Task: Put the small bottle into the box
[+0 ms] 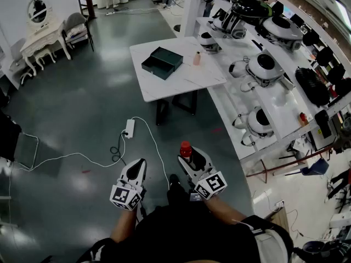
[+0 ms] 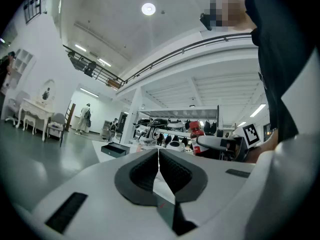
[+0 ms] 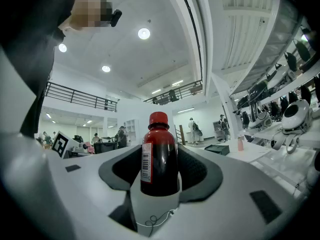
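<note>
A small dark bottle (image 1: 186, 149) with a red cap stands upright between the jaws of my right gripper (image 1: 187, 158), which is shut on it. In the right gripper view the bottle (image 3: 159, 154) fills the gap between both pads. My left gripper (image 1: 139, 167) hangs beside it, shut with nothing in it; its pads (image 2: 172, 171) meet along a thin line. Both grippers point level, close to the person's body. The dark green box (image 1: 162, 62) lies open on the white table (image 1: 181, 84) far ahead, also seen small as the box (image 3: 218, 148) in the right gripper view.
A small pink bottle (image 1: 197, 58) stands on the table right of the box. A white power strip (image 1: 130, 127) and its cable lie on the grey floor between me and the table. Shelves with white robot parts (image 1: 263, 64) line the right side. A vanity desk (image 1: 41, 37) stands far left.
</note>
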A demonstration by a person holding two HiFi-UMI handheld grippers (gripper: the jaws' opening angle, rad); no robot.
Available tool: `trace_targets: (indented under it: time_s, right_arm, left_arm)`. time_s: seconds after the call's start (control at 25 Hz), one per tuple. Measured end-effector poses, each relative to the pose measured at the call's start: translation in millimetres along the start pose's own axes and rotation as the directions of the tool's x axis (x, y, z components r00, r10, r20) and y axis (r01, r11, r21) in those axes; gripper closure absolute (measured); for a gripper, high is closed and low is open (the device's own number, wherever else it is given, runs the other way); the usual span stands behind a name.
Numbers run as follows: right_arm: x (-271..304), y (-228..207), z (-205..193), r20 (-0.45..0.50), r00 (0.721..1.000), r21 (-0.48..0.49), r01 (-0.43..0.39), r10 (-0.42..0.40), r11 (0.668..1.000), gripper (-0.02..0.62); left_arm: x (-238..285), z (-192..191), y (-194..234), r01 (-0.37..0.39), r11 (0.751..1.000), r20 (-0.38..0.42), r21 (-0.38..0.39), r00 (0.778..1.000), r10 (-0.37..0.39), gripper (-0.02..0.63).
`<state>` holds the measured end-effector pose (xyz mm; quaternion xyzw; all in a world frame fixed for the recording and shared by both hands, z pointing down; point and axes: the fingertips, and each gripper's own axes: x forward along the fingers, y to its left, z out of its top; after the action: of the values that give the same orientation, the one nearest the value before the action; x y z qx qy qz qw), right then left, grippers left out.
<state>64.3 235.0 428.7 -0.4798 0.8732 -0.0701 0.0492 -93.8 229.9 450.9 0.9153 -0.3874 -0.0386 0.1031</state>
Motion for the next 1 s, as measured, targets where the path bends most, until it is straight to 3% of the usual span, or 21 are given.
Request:
trace_targets:
  time_s: [0.12,0.24,0.52,0.76,1.0]
  right_arm:
    - [-19,21,-3,-0.007,1.0,0.004,0.005,-0.004,1.0,0.36]
    - [-31,29,3,0.003,1.0,-0.002,0.001,-0.001,1.0,0.36]
    - [-40,23,37,0.073,0.997,-0.013,-0.018,0.019,1.0,0.36]
    - [-64,15,36,0.078,0.997,-0.029,-0.015,0.017,0.999,0.359]
    - [-79,4,31,0.07,0.997,0.037,-0.017,0.015,0.999,0.359]
  left_arm:
    - [-26,-5,-9,-0.014,1.0,-0.008,-0.021,1.0,0.014,0.586]
    - [-37,2,-17,-0.031,0.999,0.003,0.01,1.0,0.031,0.586]
    - [-38,46,-37,-0.047,0.997,0.074,0.059,0.996,0.043,0.586]
    - [-34,42,-55,-0.029,0.999,0.066,0.029,0.997,0.027,0.586]
    - [-31,35,-70,-0.049,0.998,0.052,0.026,0.997,0.048,0.586]
